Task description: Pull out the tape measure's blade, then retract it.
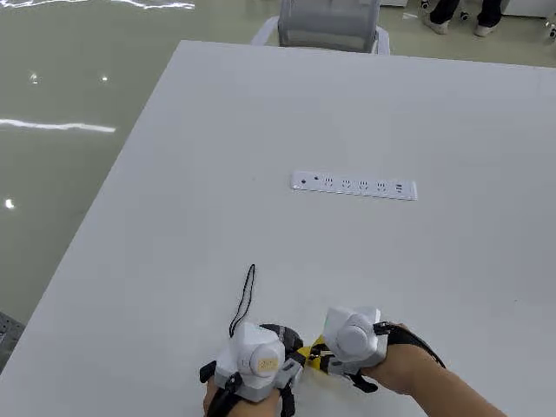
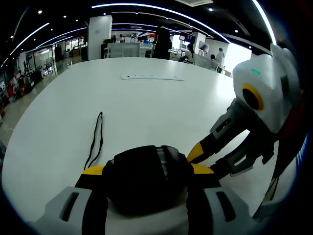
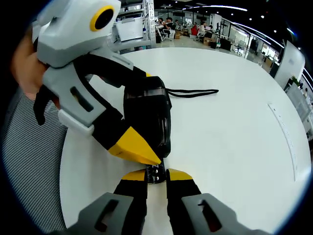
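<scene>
Okay, my left gripper [image 2: 146, 169] is clamped across the tape measure [image 3: 146, 112], a rounded matte-black case at the near edge of the smooth white table [image 1: 261, 130] | my right gripper [image 3: 156, 175] pinches the blade tip [image 3: 155, 171] right against the case | thin black strap [image 3: 193, 91] lies flat | I see a white power strip [image 1: 354, 185] well beyond.
</scene>
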